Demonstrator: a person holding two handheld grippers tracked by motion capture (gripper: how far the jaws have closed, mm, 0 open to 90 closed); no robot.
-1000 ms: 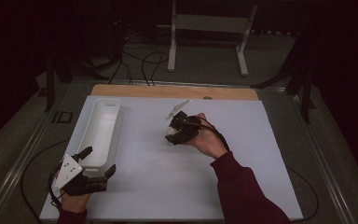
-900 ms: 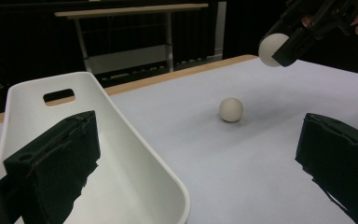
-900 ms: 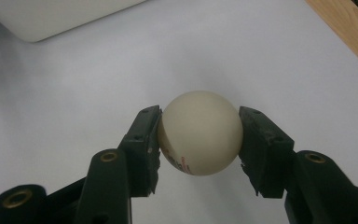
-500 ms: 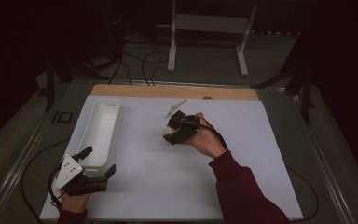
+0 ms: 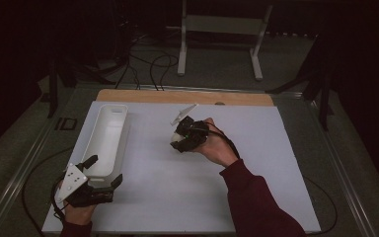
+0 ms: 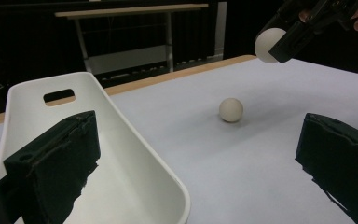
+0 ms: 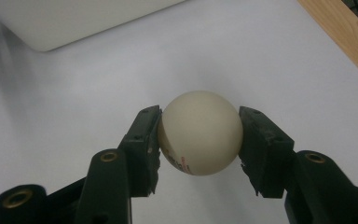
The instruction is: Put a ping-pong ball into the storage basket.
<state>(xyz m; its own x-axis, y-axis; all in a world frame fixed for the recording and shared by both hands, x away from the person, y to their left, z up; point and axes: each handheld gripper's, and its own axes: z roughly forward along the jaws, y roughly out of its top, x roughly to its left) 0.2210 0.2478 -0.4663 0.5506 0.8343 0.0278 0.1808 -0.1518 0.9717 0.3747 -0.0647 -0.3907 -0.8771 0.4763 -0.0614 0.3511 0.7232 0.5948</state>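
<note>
My right tool (image 7: 199,140) is clenched on a ball (image 7: 200,133), held above the counter (image 5: 256,148). My left tool (image 6: 200,163) is released, one side inside the white tray (image 6: 135,158).

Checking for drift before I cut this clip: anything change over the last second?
No visible change. The right gripper keeps the cream-white round ball clamped between its fingers, lifted above the white table sheet. The left gripper stays open around the near end of the long white plastic tray. A second cream ball lies loose on the sheet.
</note>
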